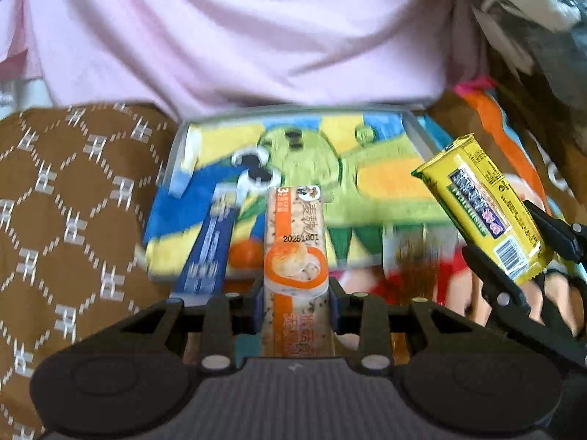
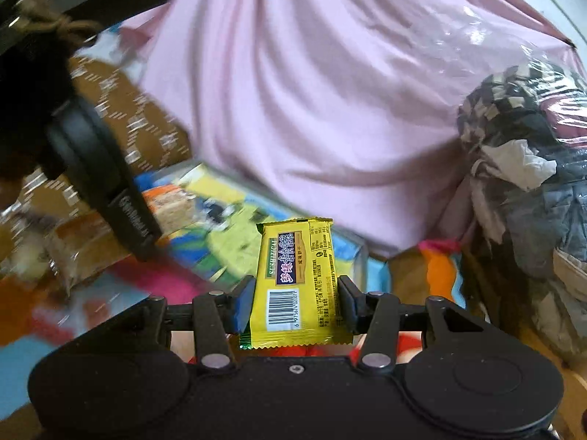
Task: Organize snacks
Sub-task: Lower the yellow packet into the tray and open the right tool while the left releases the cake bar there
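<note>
My left gripper [image 1: 295,306] is shut on an orange-and-white snack bar [image 1: 295,253], held upright over a clear tray [image 1: 176,154] lined with a colourful cartoon cloth. A blue snack packet [image 1: 207,253] lies at the tray's near left. My right gripper [image 2: 295,302] is shut on a yellow snack packet [image 2: 298,278] with a barcode. In the left wrist view that yellow packet [image 1: 484,209] and the right gripper [image 1: 521,256] hang at the right of the tray. In the right wrist view the left gripper's body [image 2: 95,168] crosses the left side, above the tray [image 2: 361,253].
A pink cloth [image 1: 238,36] hangs behind the tray. A brown patterned cloth [image 1: 69,201] covers the surface on the left. A clear plastic bag of crumpled stuff [image 2: 524,168] stands at the right. A clear-wrapped brown snack [image 2: 79,247] lies left of the tray.
</note>
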Demonstrator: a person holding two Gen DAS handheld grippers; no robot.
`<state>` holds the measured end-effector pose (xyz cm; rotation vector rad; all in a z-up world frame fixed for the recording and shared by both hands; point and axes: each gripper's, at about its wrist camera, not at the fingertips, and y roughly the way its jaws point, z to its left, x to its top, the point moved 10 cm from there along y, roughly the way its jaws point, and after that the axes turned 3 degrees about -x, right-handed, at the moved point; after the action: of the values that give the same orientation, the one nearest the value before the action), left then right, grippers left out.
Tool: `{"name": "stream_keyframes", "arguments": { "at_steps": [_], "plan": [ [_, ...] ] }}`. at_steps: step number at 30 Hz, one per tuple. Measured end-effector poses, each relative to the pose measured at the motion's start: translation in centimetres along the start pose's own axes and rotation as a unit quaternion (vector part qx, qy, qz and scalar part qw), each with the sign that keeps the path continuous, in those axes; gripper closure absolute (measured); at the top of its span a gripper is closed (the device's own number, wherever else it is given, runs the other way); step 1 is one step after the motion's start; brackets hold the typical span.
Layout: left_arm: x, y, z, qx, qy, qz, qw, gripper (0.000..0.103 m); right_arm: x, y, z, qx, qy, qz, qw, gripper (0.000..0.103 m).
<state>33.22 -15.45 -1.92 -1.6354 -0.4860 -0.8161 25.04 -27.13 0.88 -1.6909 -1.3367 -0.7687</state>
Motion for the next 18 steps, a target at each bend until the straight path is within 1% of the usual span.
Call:
{"name": "stream_keyframes", "arguments": {
  "at_steps": [4, 10, 14, 18],
  "plan": [
    [2.8, 2.4, -0.6, -0.002, -0.010, -0.020, 0.9997, 0.067, 0.9, 3.7, -2.5, -0.013, 0.035, -0.016, 0.999, 0.054],
    [5.6, 6.0, -1.7, 0.002, -0.010, -0.041, 0.9991, 0.067, 0.2, 8.7, -4.9, -0.022, 0.087, -0.013, 0.996, 0.054],
    [6.2, 8.3, -3.0, -0.003, -0.004, -0.035, 0.9994, 0.067, -1.7, 11.0, -5.8, -0.016, 0.107, 0.001, 0.994, 0.054],
    [5.8, 10.3, -3.7, -0.001, 0.004, -0.022, 0.9997, 0.067, -3.5, 12.7, -5.9, -0.005, 0.129, 0.020, 0.991, 0.054]
  ]
}}
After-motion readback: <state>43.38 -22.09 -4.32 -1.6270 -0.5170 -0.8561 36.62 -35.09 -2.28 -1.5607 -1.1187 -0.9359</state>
